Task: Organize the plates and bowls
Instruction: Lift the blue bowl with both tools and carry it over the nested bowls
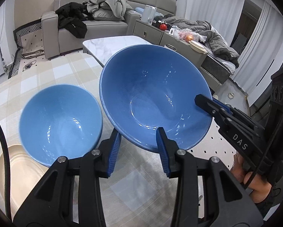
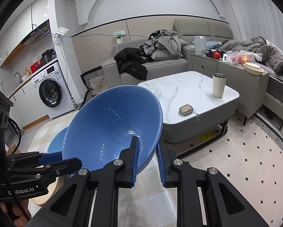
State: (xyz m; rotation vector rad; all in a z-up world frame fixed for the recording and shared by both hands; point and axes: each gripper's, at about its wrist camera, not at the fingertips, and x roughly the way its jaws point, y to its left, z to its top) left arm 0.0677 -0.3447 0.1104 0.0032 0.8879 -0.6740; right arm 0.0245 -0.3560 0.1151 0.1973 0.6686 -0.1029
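A large blue bowl (image 1: 151,94) (image 2: 107,128) hangs tilted in the air, held by both grippers. My left gripper (image 1: 137,132) (image 2: 65,160) is shut on its near rim, one finger inside and one beneath. My right gripper (image 2: 147,141) (image 1: 204,100) is shut on the opposite rim. Below and to the left a smaller blue bowl (image 1: 60,121) (image 2: 55,143) sits on the checked cloth, blurred. A cream plate (image 1: 14,170) (image 2: 46,194) lies beside it, partly hidden by the grippers.
A marble coffee table (image 2: 188,87) (image 1: 111,43) stands beyond the bowls with a cream tumbler (image 2: 218,85) and a small case (image 2: 186,109). Behind it are a grey sofa (image 2: 160,66) piled with clothes, and a washing machine (image 2: 50,94) at left.
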